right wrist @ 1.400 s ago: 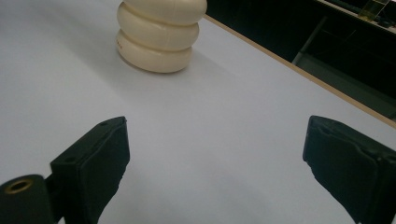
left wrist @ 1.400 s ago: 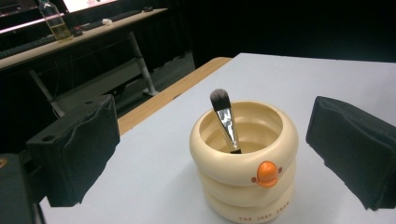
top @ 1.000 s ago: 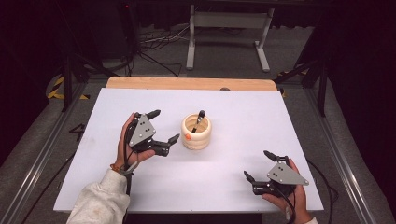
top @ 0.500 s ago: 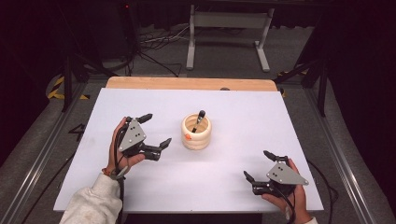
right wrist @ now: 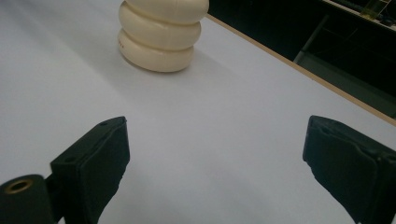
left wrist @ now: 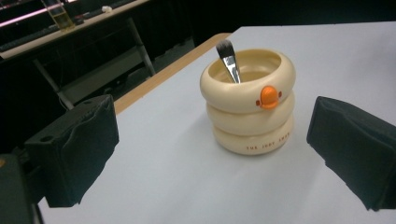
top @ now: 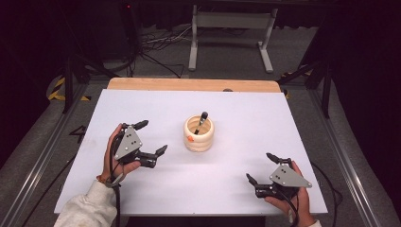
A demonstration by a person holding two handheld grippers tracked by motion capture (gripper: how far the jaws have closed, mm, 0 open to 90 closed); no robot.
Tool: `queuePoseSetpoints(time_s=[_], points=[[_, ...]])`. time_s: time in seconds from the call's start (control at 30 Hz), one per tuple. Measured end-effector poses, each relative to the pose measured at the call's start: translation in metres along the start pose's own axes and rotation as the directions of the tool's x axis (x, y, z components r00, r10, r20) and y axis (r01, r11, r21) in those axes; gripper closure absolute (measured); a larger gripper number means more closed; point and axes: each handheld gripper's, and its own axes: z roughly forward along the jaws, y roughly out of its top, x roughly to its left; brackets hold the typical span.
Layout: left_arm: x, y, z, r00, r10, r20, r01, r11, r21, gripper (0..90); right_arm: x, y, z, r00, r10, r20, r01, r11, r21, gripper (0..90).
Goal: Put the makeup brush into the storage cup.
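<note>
A cream ringed cup [top: 198, 134] with an orange duck beak stands upright at the middle of the white table [top: 246, 113]. A black-handled brush [top: 201, 121] leans inside it, bristles up [left wrist: 229, 59]. My left gripper [top: 151, 138] hovers to the left of the cup, open and holding nothing, jaws pointing toward the cup [left wrist: 250, 100]. My right gripper [top: 260, 167] rests near the front right of the table, open with nothing between its fingers, and the cup [right wrist: 161, 35] lies well beyond its jaws.
A wooden strip [top: 194, 84] runs along the table's far edge. Beyond it stand a metal stand [top: 229, 28] and loose cables [top: 156, 47] on the dark floor. Metal rails flank the table on both sides.
My left gripper has drawn back to the left, away from the cup, and sits a little lower toward the person. The right gripper and the cup have not moved.
</note>
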Motion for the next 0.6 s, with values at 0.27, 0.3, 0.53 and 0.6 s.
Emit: queuePoseSetpoints(time_s=[0.27,0.3,0.53,0.6], points=[[0.0,-0.007,-0.007,0.9999,0.01,-0.004,-0.01,0.9996,0.026,3.2,0.001,0.0,0.001,1.0,-0.001,-0.001,0.001,1.0,0.005,8.3],[0.001,-0.008,-0.008,0.9999,0.011,0.001,-0.011,0.9995,0.03,3.3,0.001,0.0,0.001,1.0,-0.001,-0.001,0.001,1.0,0.005,8.3],[-0.001,-0.014,-0.016,0.9996,0.01,-0.028,-0.009,0.9994,0.035,3.8,0.001,0.0,0.001,1.0,0.002,0.0,-0.002,1.0,0.006,8.3],[-0.001,-0.015,-0.019,0.9994,0.011,-0.032,-0.01,0.9993,0.037,3.9,0.001,0.0,0.001,1.0,0.003,0.0,-0.003,1.0,0.006,8.3]])
